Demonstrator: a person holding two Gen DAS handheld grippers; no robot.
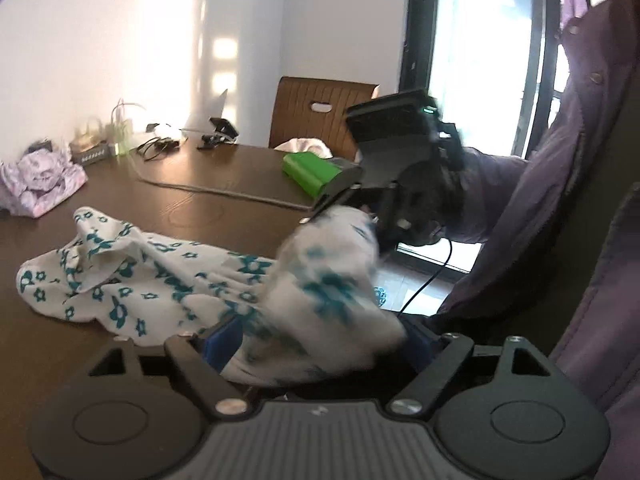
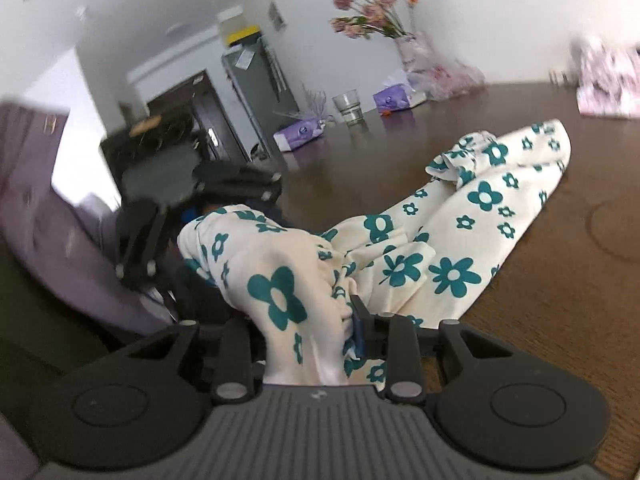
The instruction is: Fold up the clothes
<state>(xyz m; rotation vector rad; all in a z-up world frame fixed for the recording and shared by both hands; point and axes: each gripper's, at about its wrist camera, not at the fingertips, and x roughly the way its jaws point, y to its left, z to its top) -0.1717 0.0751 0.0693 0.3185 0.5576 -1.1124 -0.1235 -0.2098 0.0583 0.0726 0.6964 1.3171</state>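
On brown table (image 2: pixel 560 280): white garment (image 2: pixel 460 232) with teal flowers, crumpled, far end lying flat, near end lifted toward you. Your right gripper (image 2: pixel 312 328) clamped on bunched near edge, cloth pinched against blue pad (image 2: pixel 359 336). Your left gripper (image 1: pixel 320 344) has cloth lying between its jaws, which stand wide; cannot tell if pads press it. Your purple sleeve (image 1: pixel 520 184) behind right gripper. Green box (image 1: pixel 312 172) beyond, pink cloth (image 1: pixel 40 180) at far left.
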